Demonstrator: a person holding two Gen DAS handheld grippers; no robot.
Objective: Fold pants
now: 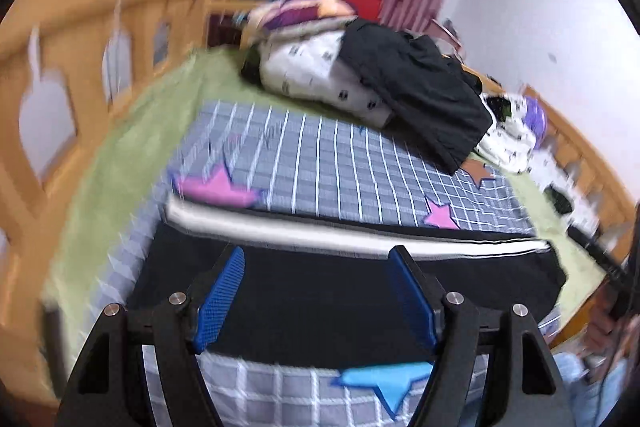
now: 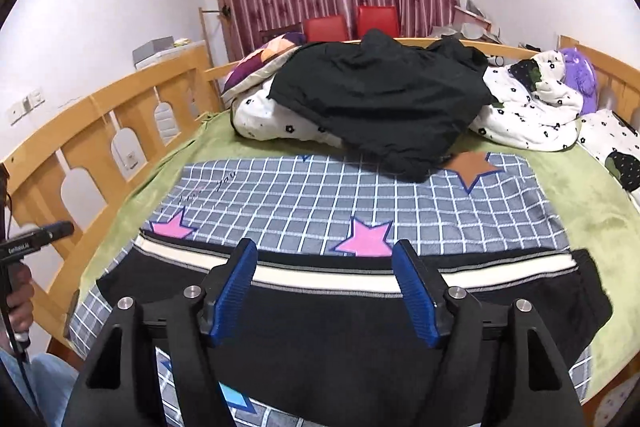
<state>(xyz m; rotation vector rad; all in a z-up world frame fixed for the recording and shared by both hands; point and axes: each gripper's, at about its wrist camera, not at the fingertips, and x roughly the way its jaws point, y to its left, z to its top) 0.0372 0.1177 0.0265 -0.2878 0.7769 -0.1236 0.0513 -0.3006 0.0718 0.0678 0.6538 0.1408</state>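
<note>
Pants [image 2: 352, 331] lay flat on the bed, on a gray checked blanket [image 2: 360, 203] with pink stars, near the front edge. They were black with a white stripe [image 2: 320, 277] along the far side, and they looked like they had been folded at least once, making one wide, low shape. The left claw [image 1: 316, 291] was spread wide and held nothing; its blue fingers [image 1: 220, 299] hung above the black cloth. The right claw [image 2: 324, 291] was spread wide too, with nothing between its blue pads, and it also hung over the pants without touching them. The left view was blurry, so small things there were hard to tell. Some things could go wrong from here. If a claw came down and pinched only the top layer, the fold might pull open and get messy. If one claw lifted and the other did not, the pants might twist. The pants were close to the front edge of the bed, so a hard tug could drag them off. A pile of black clothes [image 2: 380, 99] sat on a white flowered quilt [image 2: 532, 115] farther back, well apart. The long side of the pants ran left to right across both views, and the stripe ran the same way.
</note>
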